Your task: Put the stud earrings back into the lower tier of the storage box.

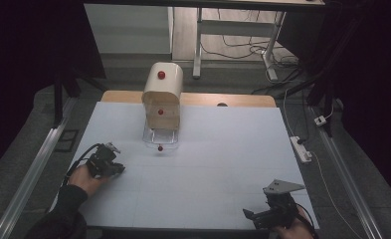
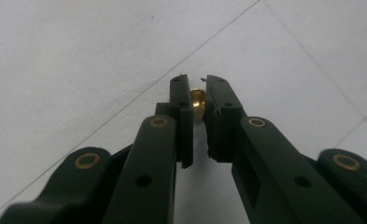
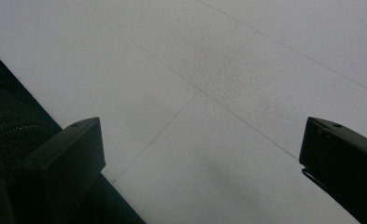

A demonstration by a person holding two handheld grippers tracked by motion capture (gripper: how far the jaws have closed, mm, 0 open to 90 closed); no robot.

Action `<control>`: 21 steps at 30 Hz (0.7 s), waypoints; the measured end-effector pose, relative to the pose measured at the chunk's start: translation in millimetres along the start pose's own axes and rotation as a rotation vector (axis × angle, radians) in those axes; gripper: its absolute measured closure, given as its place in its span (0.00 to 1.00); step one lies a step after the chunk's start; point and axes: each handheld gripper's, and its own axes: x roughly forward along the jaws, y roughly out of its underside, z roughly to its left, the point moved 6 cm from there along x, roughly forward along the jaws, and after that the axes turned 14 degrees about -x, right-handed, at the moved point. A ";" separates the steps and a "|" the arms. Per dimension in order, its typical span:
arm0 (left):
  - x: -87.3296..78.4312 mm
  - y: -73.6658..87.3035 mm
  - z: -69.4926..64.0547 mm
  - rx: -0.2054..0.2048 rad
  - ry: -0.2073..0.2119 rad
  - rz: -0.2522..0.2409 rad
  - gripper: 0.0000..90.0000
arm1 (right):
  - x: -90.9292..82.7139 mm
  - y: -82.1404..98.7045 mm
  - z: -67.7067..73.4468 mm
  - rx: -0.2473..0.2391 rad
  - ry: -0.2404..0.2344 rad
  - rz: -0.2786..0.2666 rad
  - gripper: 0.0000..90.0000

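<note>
High view: at about eight o'clock on the white table (image 1: pixel 208 164) my left gripper (image 1: pixel 114 167) sits low over the surface, and in the left gripper view its fingers (image 2: pixel 181 116) are clamped on a small brass-coloured piece (image 2: pixel 198 103), pinched right near the tips. What that piece is exactly I cannot tell; it looks rounded and shiny, and very little of it is exposed between the pads. So I judge the step in hand as the pick: the grip is made, the lift is not yet done.

Toward twelve o'clock stands a cream, round-topped box (image 1: pixel 162 94) with a red knob (image 1: pixel 161 74) on its raised lid and a clear tray (image 1: pixel 160 137) pulled out at its foot, a small red bead (image 1: pixel 160 148) at the tray's front edge.

At about five o'clock my right gripper (image 1: pixel 255 217) rests near the table's near edge, well apart from everything; in the right gripper view its fingers (image 3: pixel 67 158) stand wide apart over bare table, holding nothing.

Next, I think, comes a steady, straight lift, keeping the squeeze firm: a piece this small and smooth, held only at the tips, could slip or pop out.
</note>
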 end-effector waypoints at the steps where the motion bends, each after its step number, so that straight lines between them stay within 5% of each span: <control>1: -0.9 -0.7 -0.5 -0.003 0.002 -0.006 0.90 | 0.0 0.0 0.0 0.000 0.000 0.000 0.00; 21: -28.7 -19.2 -14.9 0.013 0.078 -0.206 0.90 | -0.1 0.0 -0.2 0.002 0.000 -0.001 0.00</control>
